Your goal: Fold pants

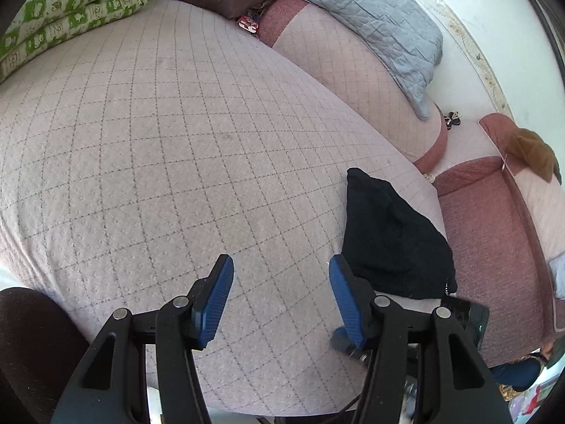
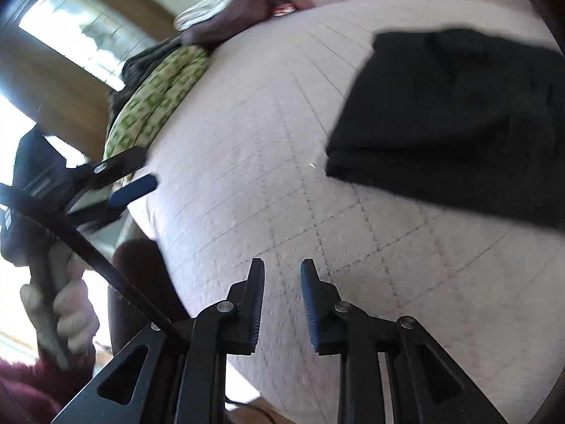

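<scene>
Already folded compact on bed (image 1: 176,134): black pants (image 1: 392,236), soft, limp; grip doubled edge. Left tongs (image 1: 280,293) wide open, right tongs (image 2: 282,304) part open, both empty.

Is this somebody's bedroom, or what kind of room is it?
Probably a bedroom or living room at home. There is a big quilted mattress, a folded green blanket and a blue quilt stacked along its edge, and black pants lying on it.

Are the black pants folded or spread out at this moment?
Folded: the black pants lie as a compact, layered bundle on the quilted bed cover, with no legs extended.
</scene>
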Demonstrator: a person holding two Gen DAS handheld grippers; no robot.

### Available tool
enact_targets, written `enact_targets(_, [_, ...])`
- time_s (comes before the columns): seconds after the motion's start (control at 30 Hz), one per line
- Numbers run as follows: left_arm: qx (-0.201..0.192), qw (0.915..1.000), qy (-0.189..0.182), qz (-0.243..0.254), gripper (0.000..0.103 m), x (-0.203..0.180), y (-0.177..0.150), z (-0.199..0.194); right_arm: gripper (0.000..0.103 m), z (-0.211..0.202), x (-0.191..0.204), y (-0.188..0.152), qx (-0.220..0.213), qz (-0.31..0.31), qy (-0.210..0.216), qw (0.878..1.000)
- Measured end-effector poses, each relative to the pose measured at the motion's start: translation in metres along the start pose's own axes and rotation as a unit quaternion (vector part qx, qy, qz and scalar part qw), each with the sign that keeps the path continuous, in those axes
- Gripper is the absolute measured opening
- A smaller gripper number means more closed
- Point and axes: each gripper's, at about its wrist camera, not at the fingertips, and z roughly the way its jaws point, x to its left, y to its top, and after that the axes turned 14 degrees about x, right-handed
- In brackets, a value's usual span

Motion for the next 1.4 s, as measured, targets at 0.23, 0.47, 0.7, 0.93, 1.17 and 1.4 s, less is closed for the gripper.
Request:
enact_targets(0.23, [-0.011,0.9999,-0.005,-0.006,0.055,0.003,0.002,-0.006,0.025,-0.006,0.045,0.017,-0.008,-0.068,-0.035,0.997])
enact_targets(0.47, [-0.009,0.9999,-0.008,-0.009,0.055,0.009,0.0,-0.009,0.024,0.009,0.0,0.091,-0.023,0.018,-0.007,1.0])
enact_targets(0.7, [-0.016,0.9998,-0.01,-0.01,0.055,0.018,0.003,-0.017,0.025,0.041,0.02,0.024,0.166,-0.017,0.213,0.963])
enact_targets(0.93, [0.002,0.9999,-0.006,0.009,0.056,0.002,0.004,-0.004,0.049,0.012,0.03,-0.055,0.167,-0.041,0.075,0.982])
enact_targets(1.17, [0.018,0.9995,0.008,0.025,0.057,-0.022,0.003,0.015,0.053,-0.068,-0.031,-0.026,-0.037,0.092,0.079,0.992])
enact_targets(1.4, [-0.006,0.9992,0.018,0.035,0.057,-0.028,-0.002,-0.009,0.053,-0.028,-0.024,0.064,-0.06,0.073,0.095,0.991])
